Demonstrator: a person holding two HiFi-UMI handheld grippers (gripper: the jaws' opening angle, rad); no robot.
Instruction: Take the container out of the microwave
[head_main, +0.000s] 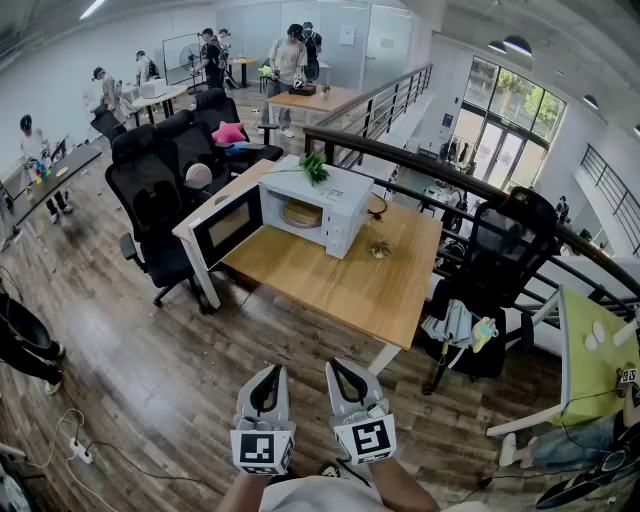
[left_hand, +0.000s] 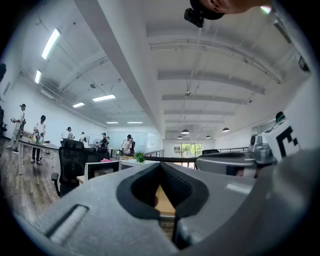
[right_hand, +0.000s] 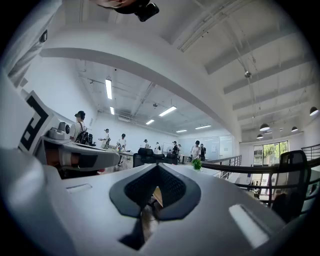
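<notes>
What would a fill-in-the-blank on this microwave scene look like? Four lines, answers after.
1. The door of the microwave stands ____.
2. The container sits ____ the microwave.
3. The small plant on top of the microwave is ____ in colour.
4. The left hand-held gripper and the right hand-held gripper both have their jaws ____, with nothing between them.

Missing words: open; inside; green; shut

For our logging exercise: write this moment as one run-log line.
microwave: open | container: inside | left hand-held gripper: shut, empty | right hand-held gripper: shut, empty
</notes>
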